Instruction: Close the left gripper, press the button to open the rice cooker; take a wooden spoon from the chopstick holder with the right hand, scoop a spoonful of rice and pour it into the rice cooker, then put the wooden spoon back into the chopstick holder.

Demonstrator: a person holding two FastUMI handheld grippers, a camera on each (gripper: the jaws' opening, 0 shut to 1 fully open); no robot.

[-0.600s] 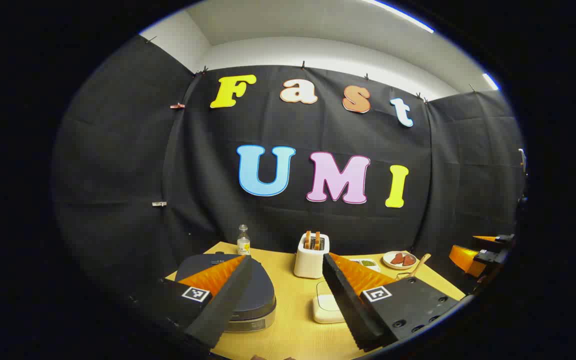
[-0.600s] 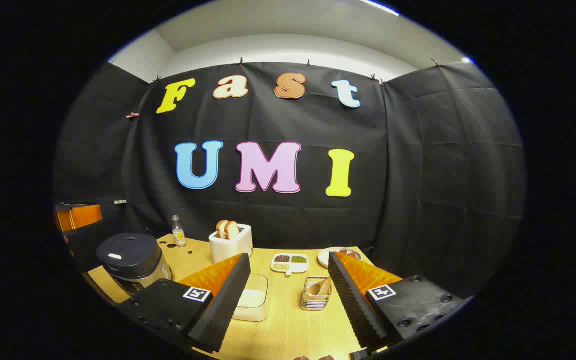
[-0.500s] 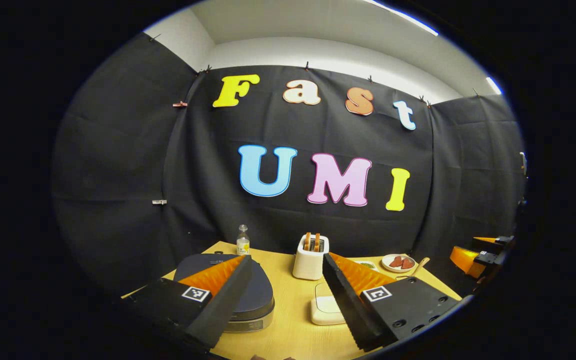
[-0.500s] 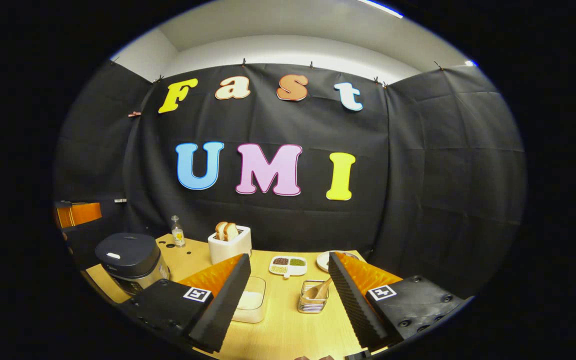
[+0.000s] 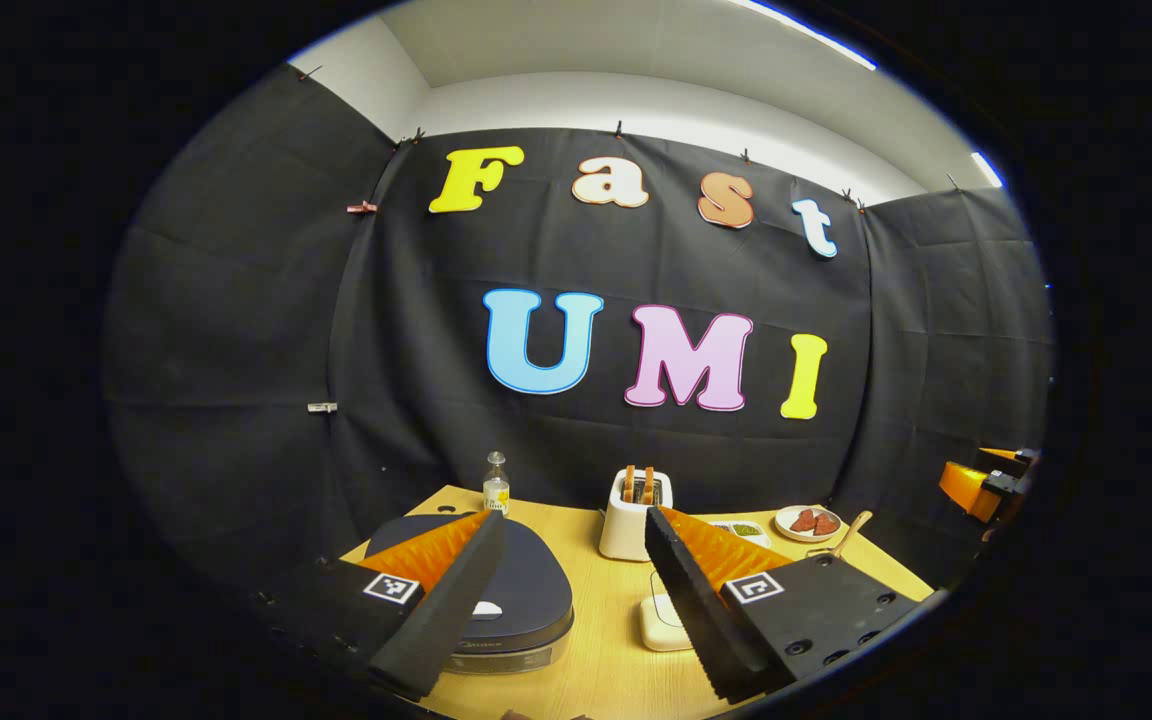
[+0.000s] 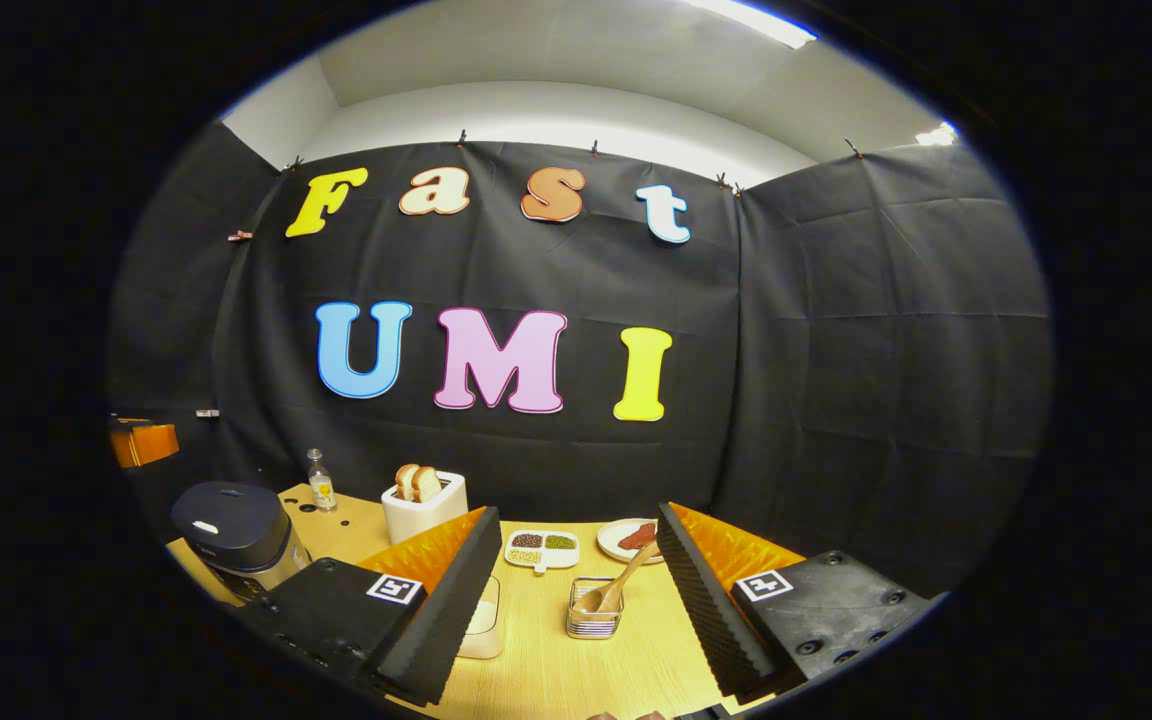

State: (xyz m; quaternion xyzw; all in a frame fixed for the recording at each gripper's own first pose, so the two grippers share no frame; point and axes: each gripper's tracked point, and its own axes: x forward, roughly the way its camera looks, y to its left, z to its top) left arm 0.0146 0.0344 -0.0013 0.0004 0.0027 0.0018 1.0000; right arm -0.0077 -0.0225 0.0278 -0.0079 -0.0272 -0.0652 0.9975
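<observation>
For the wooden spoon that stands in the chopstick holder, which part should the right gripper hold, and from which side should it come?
Grip the wooden spoon on its bare handle, above the rim of the chopstick holder, coming from above. The handle leans up and to the right, clear of the wire, while the bowl end sits down inside. The right gripper is open.

Staged kitchen mock-up in a recording booth: black cloth wall (image 6: 836,350) is hung behind a wooden desk (image 6: 546,670) set with rice cooker (image 6: 236,525), toaster (image 6: 421,505), food plate (image 6: 631,538).
</observation>
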